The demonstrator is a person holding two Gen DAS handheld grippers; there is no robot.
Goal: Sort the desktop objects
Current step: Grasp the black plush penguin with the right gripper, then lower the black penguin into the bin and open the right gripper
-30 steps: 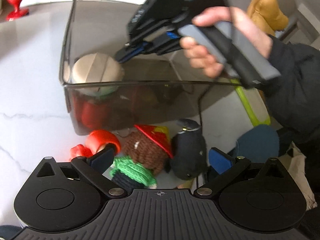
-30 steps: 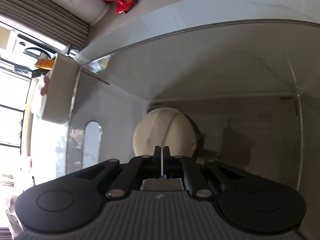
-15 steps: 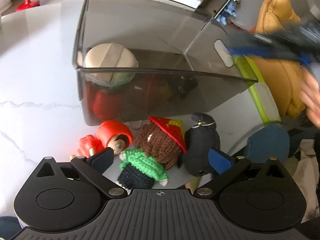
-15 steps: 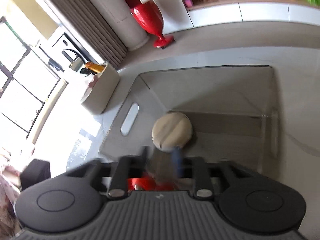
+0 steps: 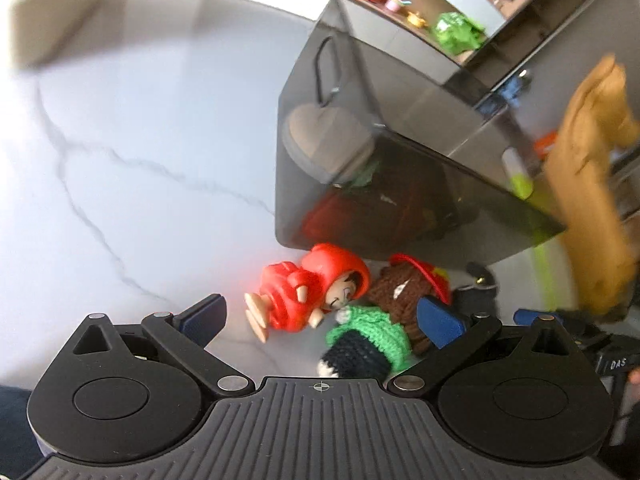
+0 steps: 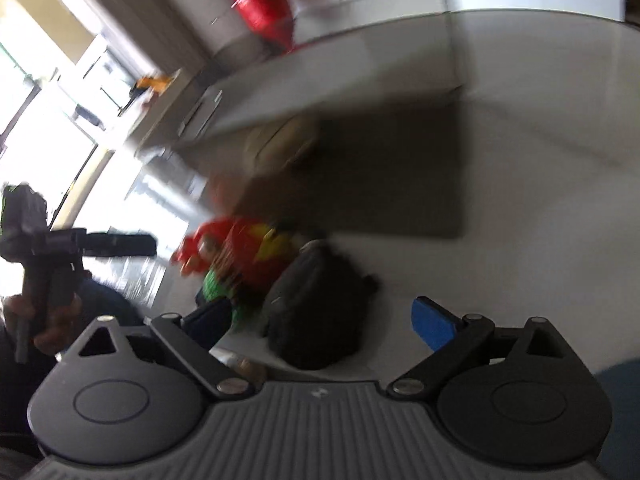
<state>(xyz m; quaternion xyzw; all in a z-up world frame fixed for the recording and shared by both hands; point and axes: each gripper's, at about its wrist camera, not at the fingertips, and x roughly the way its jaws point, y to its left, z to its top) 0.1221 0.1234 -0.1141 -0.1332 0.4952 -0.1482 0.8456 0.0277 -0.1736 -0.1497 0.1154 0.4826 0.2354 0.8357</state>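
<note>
Landmark: smoky translucent plastic bin [image 5: 420, 152], box-shaped with hard flat walls, standing on a white marble-veined tabletop [image 5: 140, 140].

Inside the bin, against its near left corner: a smooth cream domed round object [image 5: 324, 140].

Outside, clustered at the foot of the bin's near wall: a glossy moulded red-hooded figurine [image 5: 316, 296] lying on its side; a brown crocheted doll with a red hat [image 5: 408, 288]; a green-and-navy knitted doll [image 5: 364, 344] touching both; a soft matte black plush [image 6: 316, 304] at the end of the row.

Left gripper [image 5: 320, 320]: blue pads spread wide, nothing between them, poised over the figurine and the knitted doll in front of the bin.

Right gripper [image 6: 324, 320]: jaws opening, pads clear of the black plush lying below them; nothing gripped. View heavily motion-blurred.
</note>
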